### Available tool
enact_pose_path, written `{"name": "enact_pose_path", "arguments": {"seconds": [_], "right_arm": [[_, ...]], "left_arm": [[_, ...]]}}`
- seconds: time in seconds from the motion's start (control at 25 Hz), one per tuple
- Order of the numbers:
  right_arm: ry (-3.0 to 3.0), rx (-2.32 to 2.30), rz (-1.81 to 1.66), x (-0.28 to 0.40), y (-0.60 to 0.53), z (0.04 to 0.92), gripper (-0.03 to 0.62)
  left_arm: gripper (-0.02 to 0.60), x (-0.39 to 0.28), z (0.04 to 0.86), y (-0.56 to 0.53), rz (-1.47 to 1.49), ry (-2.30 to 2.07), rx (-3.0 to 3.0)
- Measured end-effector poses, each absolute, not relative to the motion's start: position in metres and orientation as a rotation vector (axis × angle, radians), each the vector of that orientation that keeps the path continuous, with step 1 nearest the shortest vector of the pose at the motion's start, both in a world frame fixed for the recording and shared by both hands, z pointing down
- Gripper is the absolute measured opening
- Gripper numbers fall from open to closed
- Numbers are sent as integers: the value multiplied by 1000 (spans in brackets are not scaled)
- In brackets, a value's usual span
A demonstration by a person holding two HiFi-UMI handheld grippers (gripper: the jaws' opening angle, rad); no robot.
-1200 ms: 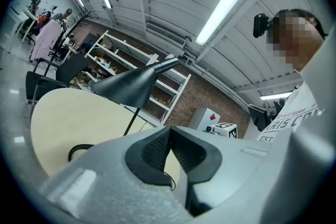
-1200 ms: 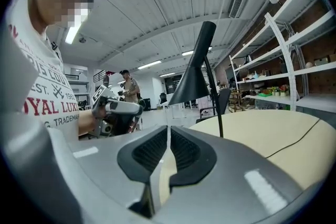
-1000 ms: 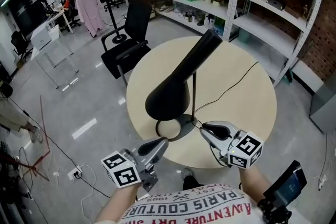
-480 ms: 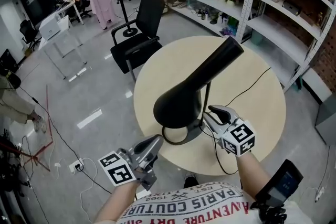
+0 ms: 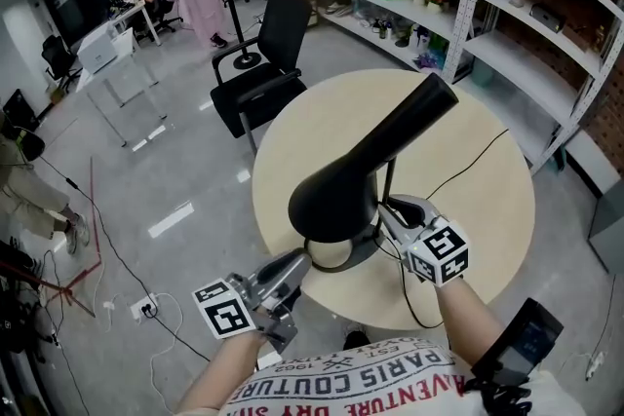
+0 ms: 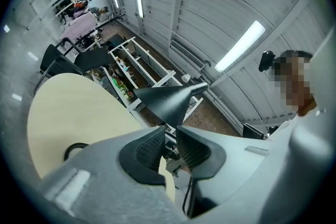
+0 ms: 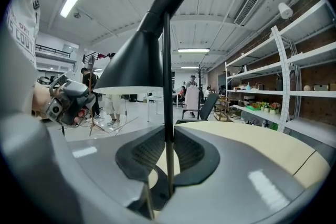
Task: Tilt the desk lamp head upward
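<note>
Right gripper (image 5: 392,212), fingers closing on the stem (image 7: 167,86), should brace it. Left gripper (image 5: 294,266), fingers opening empty, should lift the lamp head (image 5: 336,195).

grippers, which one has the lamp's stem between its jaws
The right gripper: its jaws are closing on the thin lamp stem. The left gripper has its jaws opening with nothing between them.

This is an office-workshop, with steel shelving (image 5: 507,19), desks (image 5: 115,26) and office chair (image 5: 261,73).
</note>
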State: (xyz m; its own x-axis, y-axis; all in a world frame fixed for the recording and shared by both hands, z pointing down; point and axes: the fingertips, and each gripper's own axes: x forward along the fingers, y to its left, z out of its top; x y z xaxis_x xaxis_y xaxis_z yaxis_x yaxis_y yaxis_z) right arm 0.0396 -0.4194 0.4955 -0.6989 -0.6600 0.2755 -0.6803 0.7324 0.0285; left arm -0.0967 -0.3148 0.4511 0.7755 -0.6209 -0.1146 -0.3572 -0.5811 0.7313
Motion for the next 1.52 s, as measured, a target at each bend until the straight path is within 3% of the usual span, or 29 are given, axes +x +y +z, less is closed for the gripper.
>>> {"name": "enact_pose_path", "arguments": {"seconds": [0.28, 0.6, 0.88, 0.96, 1.0, 1.52], "right_arm": [[-2705, 1056, 115, 44, -421, 495, 46], [-2702, 1040, 97, 41, -420, 499, 44], [-2692, 1023, 86, 42, -420, 501, 43], [-2694, 1019, 85, 42, -420, 501, 43], [-2695, 1017, 83, 42, -421, 501, 43], [-2706, 1020, 54, 40, -422, 505, 43]], "left_arm": [[140, -94, 447, -328, -674, -585, 2096], [153, -86, 443, -338, -846, -413, 1950], [137, -84, 438, -344, -952, -330, 1873], [58, -86, 438, -346, -975, -316, 1853], [52, -87, 438, -346, -985, -311, 1846], [41, -91, 439, -349, -1039, -283, 1789]]}}
